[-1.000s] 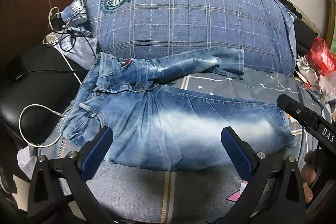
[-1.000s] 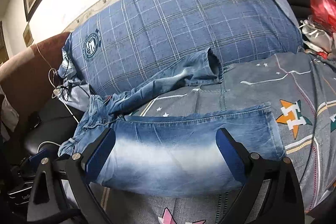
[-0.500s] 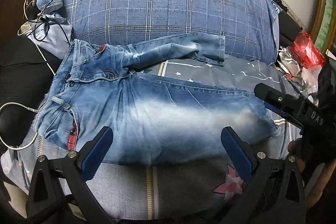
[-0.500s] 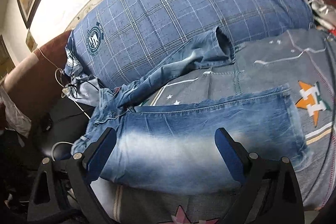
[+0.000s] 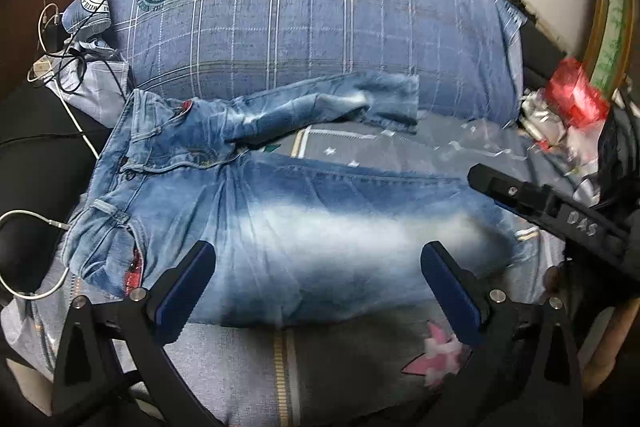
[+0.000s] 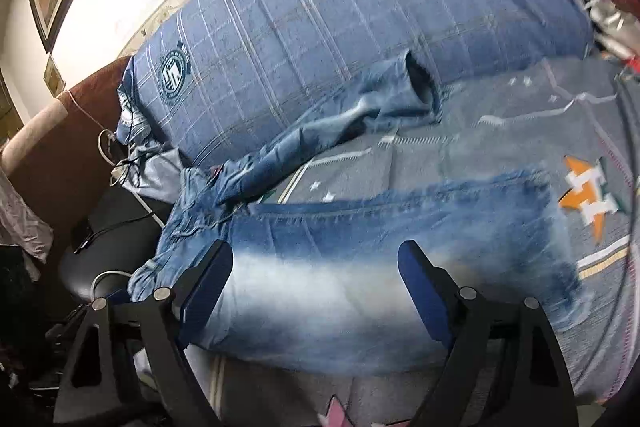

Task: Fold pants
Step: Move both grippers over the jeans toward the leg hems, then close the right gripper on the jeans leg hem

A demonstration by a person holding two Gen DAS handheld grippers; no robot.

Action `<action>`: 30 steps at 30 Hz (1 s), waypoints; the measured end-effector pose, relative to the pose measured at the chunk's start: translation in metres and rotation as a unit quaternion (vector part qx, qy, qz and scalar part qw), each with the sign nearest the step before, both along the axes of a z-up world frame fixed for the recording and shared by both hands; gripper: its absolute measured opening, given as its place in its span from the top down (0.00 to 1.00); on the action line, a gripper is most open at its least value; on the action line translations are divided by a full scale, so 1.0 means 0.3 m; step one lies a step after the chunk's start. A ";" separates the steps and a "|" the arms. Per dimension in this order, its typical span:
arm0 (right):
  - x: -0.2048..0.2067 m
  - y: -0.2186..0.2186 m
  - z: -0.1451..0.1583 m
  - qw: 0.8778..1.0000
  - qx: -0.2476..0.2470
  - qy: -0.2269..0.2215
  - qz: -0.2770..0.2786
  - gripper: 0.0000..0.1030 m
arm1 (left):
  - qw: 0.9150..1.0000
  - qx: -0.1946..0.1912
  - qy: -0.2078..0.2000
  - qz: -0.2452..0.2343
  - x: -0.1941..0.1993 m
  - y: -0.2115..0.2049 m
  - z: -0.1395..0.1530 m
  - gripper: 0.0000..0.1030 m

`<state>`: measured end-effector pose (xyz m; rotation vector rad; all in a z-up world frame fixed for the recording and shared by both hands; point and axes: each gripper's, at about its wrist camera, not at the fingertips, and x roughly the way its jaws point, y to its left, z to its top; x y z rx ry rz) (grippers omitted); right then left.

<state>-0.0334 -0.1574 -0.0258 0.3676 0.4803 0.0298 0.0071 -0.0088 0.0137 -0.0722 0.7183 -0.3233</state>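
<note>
A pair of faded blue denim pants (image 5: 280, 227) lies unfolded on a grey star-printed bedsheet (image 5: 340, 367), waistband to the left, the near leg flat and the far leg angled up against a large blue plaid pillow (image 5: 300, 27). The left gripper (image 5: 318, 287) hangs over the near leg with its blue-padded jaws spread wide and nothing between them. The right gripper (image 6: 316, 291) is likewise spread and empty above the same leg. Its view is motion-blurred, softening the hem. White charging cables (image 5: 48, 39) trail at the left, partly cut off by the frame edge.
</note>
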 end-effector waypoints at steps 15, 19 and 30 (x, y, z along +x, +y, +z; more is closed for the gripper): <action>0.241 -0.188 0.428 0.996 0.056 -0.064 -0.034 0.16 | 0.998 -0.022 -0.048 0.037 0.378 -0.096 0.341 0.00; 0.325 -0.263 0.233 0.997 0.064 -0.007 -0.050 0.14 | 0.998 -0.005 -0.028 0.064 0.480 -0.093 0.137 0.00; 0.468 -0.211 0.115 0.997 0.044 0.058 -0.024 0.14 | 0.996 -0.007 0.062 0.069 0.559 -0.090 -0.007 0.03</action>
